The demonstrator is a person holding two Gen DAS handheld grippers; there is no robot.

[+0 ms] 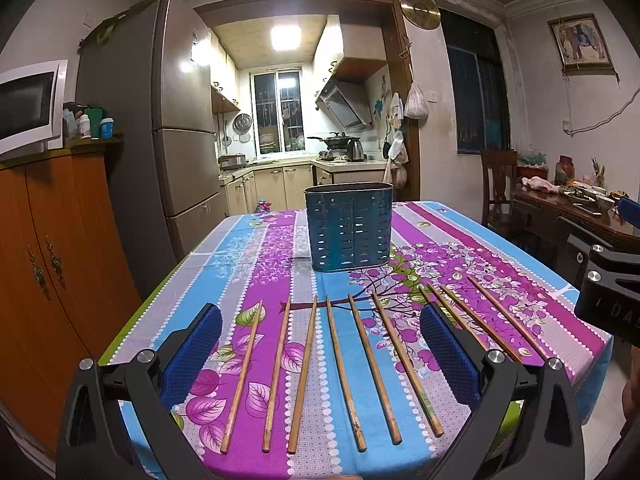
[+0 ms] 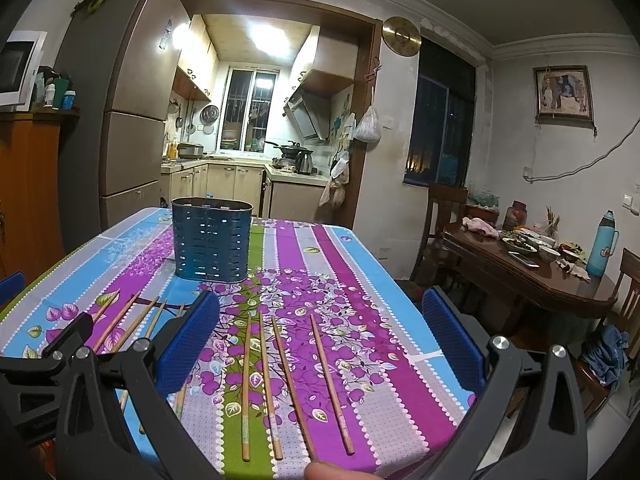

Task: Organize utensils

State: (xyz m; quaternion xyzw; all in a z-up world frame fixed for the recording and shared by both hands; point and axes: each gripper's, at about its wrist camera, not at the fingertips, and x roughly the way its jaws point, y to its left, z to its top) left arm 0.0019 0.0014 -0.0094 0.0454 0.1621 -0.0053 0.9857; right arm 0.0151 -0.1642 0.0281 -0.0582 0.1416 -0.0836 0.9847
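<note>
Both hand-held grippers, left [image 1: 320, 360] and right [image 2: 320, 352], hover with jaws spread wide, holding nothing. Beneath them, chopsticks [image 1: 340, 372] lie in a row on the counter [image 1: 560, 280], long axes pointing away toward the upright blue utensil holder [image 1: 349, 226] beyond.

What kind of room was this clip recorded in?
Most likely a home dining area opening onto a small kitchen: a fridge stands by the doorway, a range hood shows beyond it, and chopsticks lie on a floral tablecloth.
</note>
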